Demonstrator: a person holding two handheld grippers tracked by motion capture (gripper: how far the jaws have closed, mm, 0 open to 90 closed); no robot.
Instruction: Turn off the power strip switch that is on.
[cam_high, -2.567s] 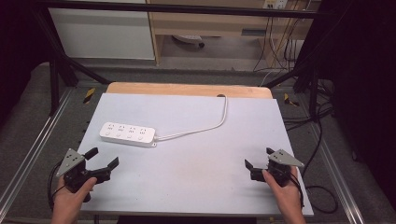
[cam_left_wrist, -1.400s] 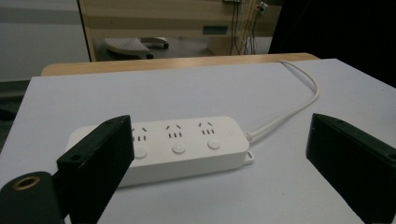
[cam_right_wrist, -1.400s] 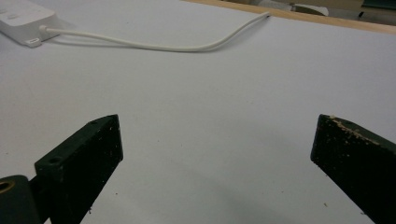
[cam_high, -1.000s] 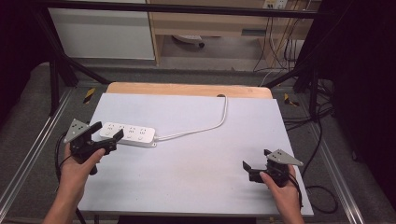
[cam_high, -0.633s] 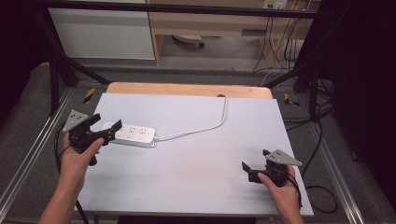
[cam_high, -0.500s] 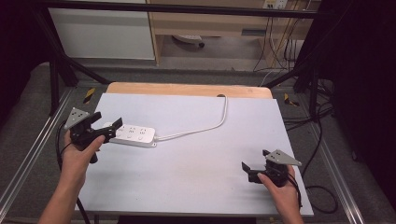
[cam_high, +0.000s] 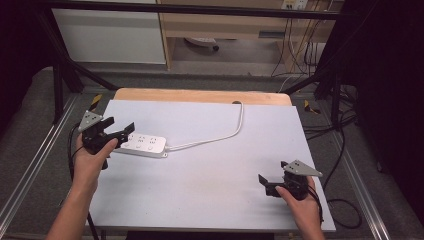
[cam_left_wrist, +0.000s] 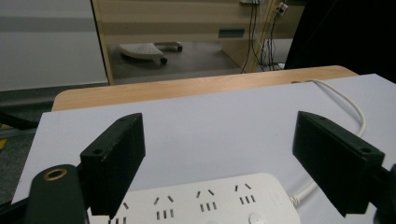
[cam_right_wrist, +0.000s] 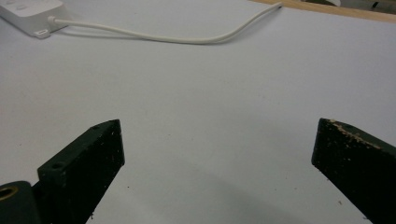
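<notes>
A white power strip (cam_high: 144, 144) lies flat on the left part of the light grey table top (cam_high: 210, 165). Its white cable (cam_high: 220, 135) curves back to the table's far edge. My left gripper (cam_high: 119, 131) is open and hovers over the strip's left end, with nothing between its jaws. In the left gripper view the strip (cam_left_wrist: 205, 203) sits just below and between the wide-apart jaws. My right gripper (cam_high: 267, 184) is open near the front right of the table, holding nothing. The right gripper view has the strip's cable end (cam_right_wrist: 32, 14) far off at top left.
A wooden board edge (cam_high: 200, 95) runs along the back of the table. Metal rails (cam_high: 30, 165) flank both sides. Dark cables (cam_high: 345, 150) hang at the right. A cabinet and desk stand on the floor behind.
My left gripper has moved forward from the table's front left corner to the power strip's left end. The right gripper has stayed in place.
</notes>
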